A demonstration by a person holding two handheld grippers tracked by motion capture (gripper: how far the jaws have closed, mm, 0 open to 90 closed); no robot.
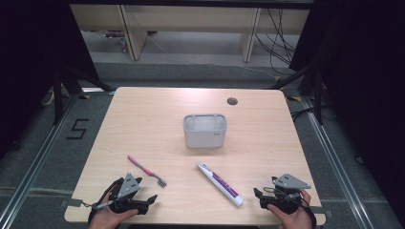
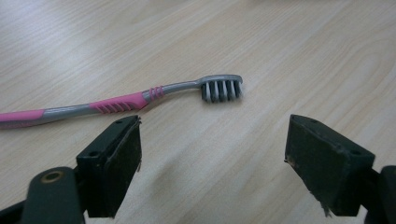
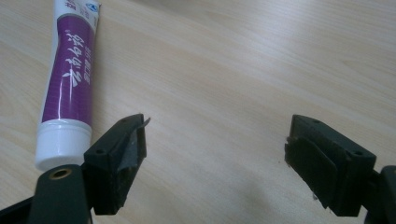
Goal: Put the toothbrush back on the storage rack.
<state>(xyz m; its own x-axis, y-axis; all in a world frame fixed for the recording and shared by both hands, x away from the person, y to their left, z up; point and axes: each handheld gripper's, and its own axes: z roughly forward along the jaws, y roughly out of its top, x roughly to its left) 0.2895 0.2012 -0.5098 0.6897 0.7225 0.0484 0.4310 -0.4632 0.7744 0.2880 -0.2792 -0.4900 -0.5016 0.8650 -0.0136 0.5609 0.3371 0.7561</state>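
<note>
A pink and grey toothbrush [image 1: 146, 170] lies on the wooden table [image 1: 143, 124], left of the middle, bristle head toward the front. In the left gripper view the toothbrush [image 2: 126, 100] lies just beyond my open jaws. A white and purple toothpaste tube [image 1: 219, 183] lies right of the middle, cap toward the front. In the right gripper view the toothpaste tube [image 3: 67, 84] sits beside my left jaw. My left gripper [image 1: 149, 199] rests open at the front left edge. My right gripper [image 1: 258, 194] rests open at the front right edge. Neither holds anything.
A white, two-compartment holder [image 1: 205, 130] stands at the table's middle. A round cable hole [image 1: 232, 101] sits near the back edge. Floor, rails and cables surround the table.
</note>
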